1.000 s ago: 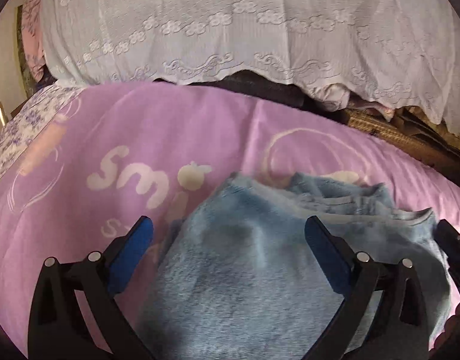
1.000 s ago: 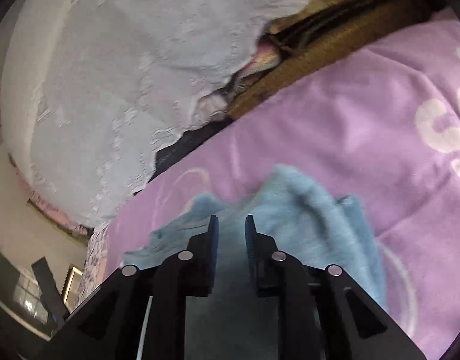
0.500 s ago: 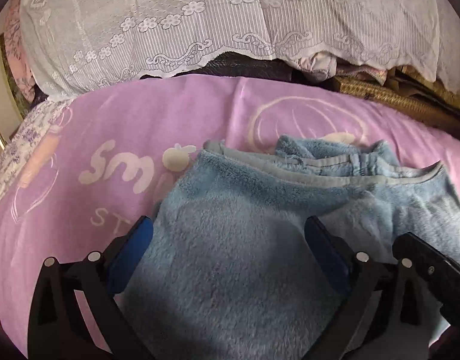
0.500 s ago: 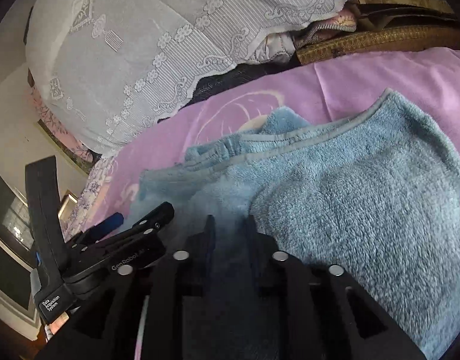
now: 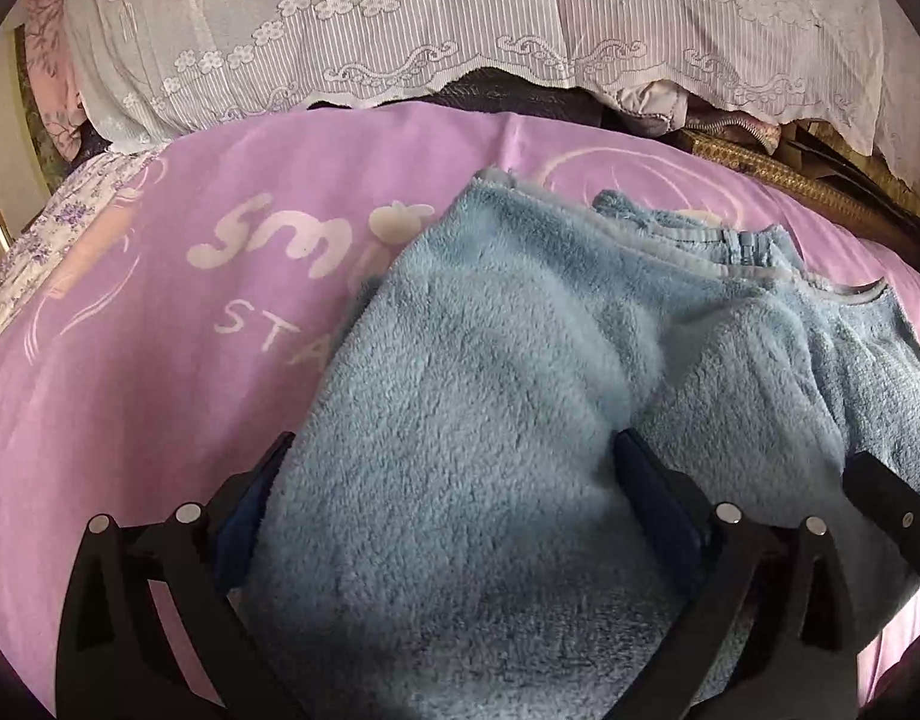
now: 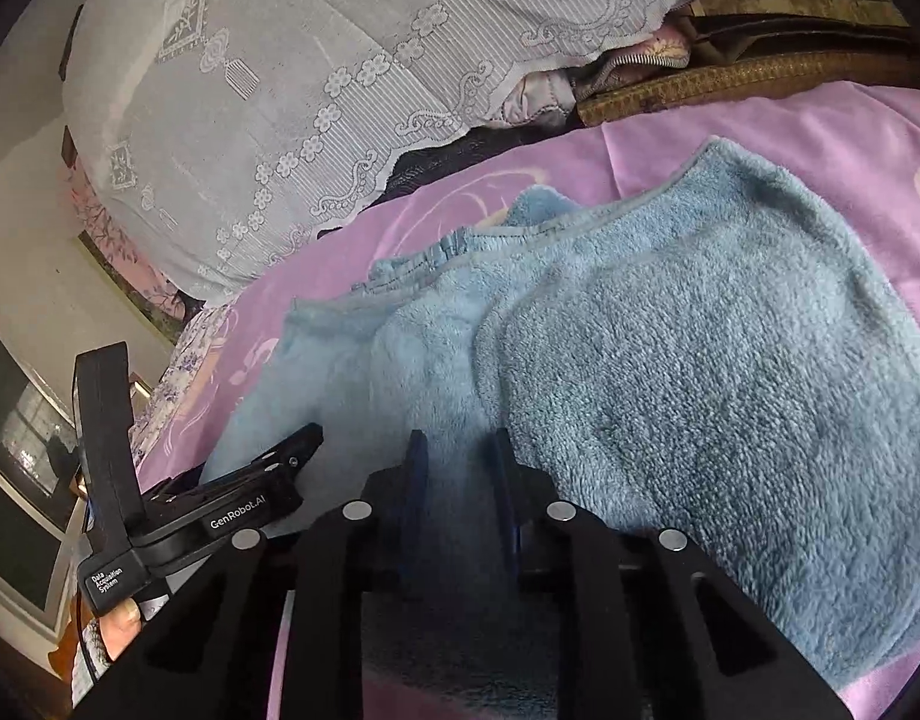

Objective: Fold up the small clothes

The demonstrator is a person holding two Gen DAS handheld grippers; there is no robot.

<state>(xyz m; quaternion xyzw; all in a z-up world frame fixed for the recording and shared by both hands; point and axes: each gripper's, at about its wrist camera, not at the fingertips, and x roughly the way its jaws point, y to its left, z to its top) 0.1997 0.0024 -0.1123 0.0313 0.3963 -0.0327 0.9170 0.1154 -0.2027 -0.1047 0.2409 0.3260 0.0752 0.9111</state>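
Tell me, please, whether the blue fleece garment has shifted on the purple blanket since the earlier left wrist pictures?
Yes. The blue fleece garment has spread leftward over the purple blanket, now covering more of its white lettering.

One light-blue fleece garment (image 5: 472, 408) lies on the bed; its layers overlap, so whether it is a single piece or more cannot be told for sure. One lilac blanket with white lettering (image 5: 159, 312) is spread under it. One white lace cloth with a flower border (image 5: 399, 30) drapes over the heap behind. One floral-print sheet, white with purple sprigs (image 5: 45, 234), shows at the blanket's edge. One woven golden-brown mat (image 6: 730, 81) lies under the lace. Two black tongs are present: the left tongs (image 5: 453, 480) and the right tongs (image 6: 456, 462), each with two fingers and two blue pads. One thumb tip (image 6: 120, 630) of a person shows.
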